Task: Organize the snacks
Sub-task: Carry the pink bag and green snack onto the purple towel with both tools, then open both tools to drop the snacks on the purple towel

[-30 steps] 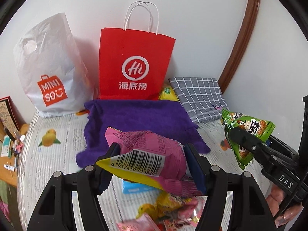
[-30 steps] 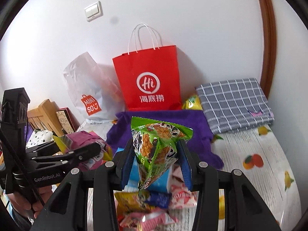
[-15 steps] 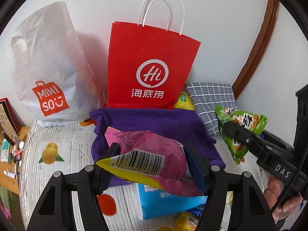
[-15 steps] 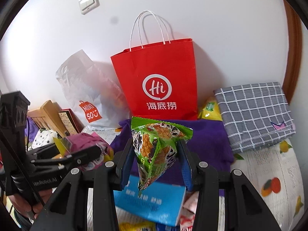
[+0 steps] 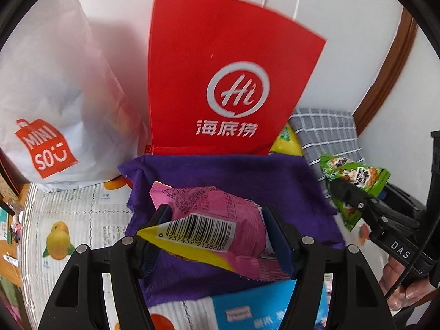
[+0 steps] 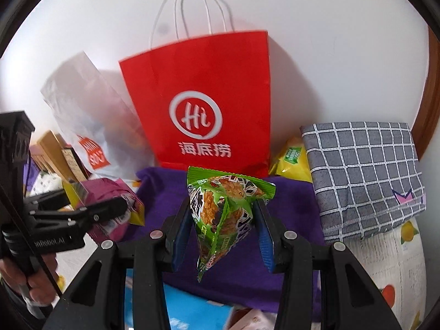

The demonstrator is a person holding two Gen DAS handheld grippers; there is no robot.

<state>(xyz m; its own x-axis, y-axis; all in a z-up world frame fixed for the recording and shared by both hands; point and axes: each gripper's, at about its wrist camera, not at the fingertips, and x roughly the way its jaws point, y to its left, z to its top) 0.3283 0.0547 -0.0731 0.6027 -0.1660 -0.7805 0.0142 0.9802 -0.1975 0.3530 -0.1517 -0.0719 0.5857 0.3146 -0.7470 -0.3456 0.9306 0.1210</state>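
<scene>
Both grippers loaded, angled down over purple cloth (image 5: pixel 233 176).

Left gripper (image 5: pixel 217 236) clamps pink snack bag (image 5: pixel 209 220) crosswise above cloth. Right gripper (image 6: pixel 222 229) pinches green triangular packet (image 6: pixel 222 209), tip hanging down. Red paper bag (image 6: pixel 203 104) upright against wall behind; person's hand (image 6: pixel 30 277) grips left handle.

A home: fruit-print tablecloth (image 5: pixel 63 220), shopping bags (image 5: pixel 220 82) and folded towels (image 6: pixel 363 176) against a wall.

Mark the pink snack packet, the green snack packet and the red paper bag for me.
pink snack packet (image 5: pixel 209 220): left wrist view, on its barcode panel.
green snack packet (image 6: pixel 220 214): right wrist view, on its printed front.
red paper bag (image 5: pixel 236 93): left wrist view, on its white logo.
</scene>
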